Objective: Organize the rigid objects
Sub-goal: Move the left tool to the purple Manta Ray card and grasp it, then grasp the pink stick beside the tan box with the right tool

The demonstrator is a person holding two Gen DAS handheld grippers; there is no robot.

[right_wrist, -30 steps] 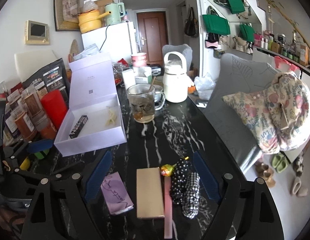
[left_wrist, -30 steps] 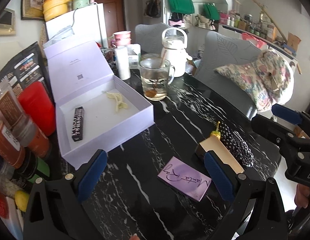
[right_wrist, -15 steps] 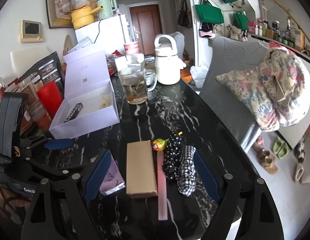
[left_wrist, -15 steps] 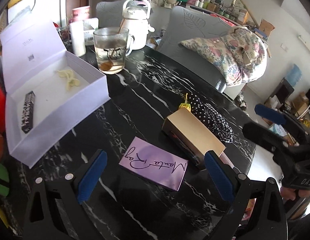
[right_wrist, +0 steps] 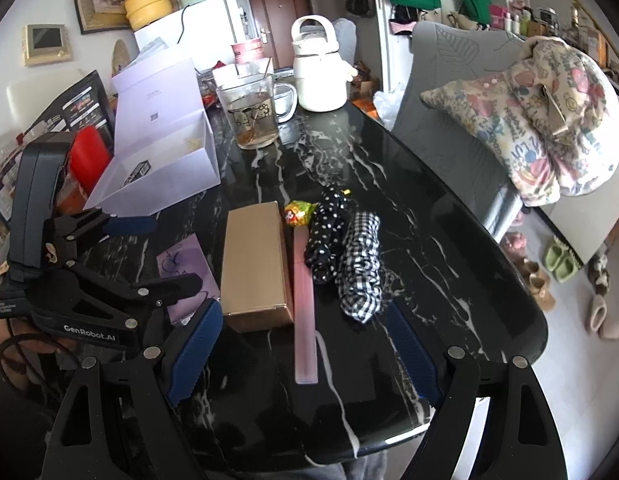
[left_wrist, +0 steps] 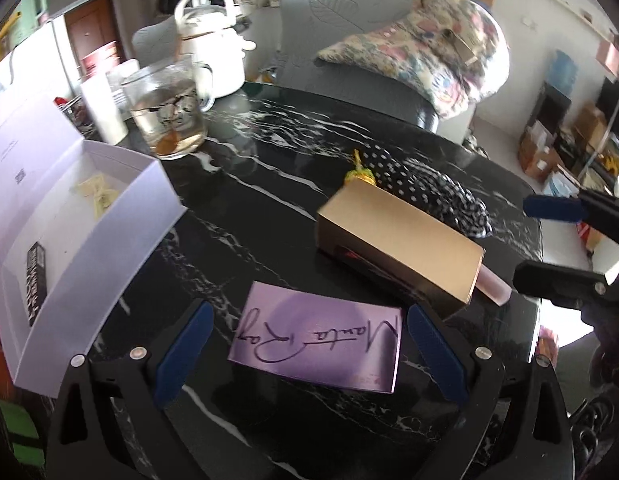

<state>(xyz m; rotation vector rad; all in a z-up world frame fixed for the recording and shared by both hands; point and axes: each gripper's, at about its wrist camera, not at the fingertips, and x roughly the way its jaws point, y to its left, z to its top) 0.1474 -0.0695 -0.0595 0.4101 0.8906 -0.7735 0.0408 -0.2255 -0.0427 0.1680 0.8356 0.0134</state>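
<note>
A purple signed card [left_wrist: 317,340] lies flat on the black marble table [left_wrist: 269,208], framed by the spread blue pads of my open left gripper [left_wrist: 309,354], which do not press on it. Beside it sits a gold box [left_wrist: 397,240], with a pink strip [right_wrist: 303,312] along its far side. My right gripper [right_wrist: 305,360] is open above the near end of that strip, with the gold box [right_wrist: 255,264] just left of it. An open white box [left_wrist: 69,232] holds a black bar [left_wrist: 35,276] and a pale yellow item [left_wrist: 95,192].
Polka-dot fabric [right_wrist: 325,236], checked fabric [right_wrist: 359,268] and a wrapped sweet [right_wrist: 297,214] lie right of the gold box. A glass mug [right_wrist: 253,116] and a white kettle [right_wrist: 317,72] stand farther back. Jars and a red can [right_wrist: 89,152] crowd the left edge. A grey chair holds a floral cushion [right_wrist: 541,120].
Both grippers have sunk toward the table and come closer to the items. The left one has rolled, and the purple card now sits between its fingers. Both stay open.
</note>
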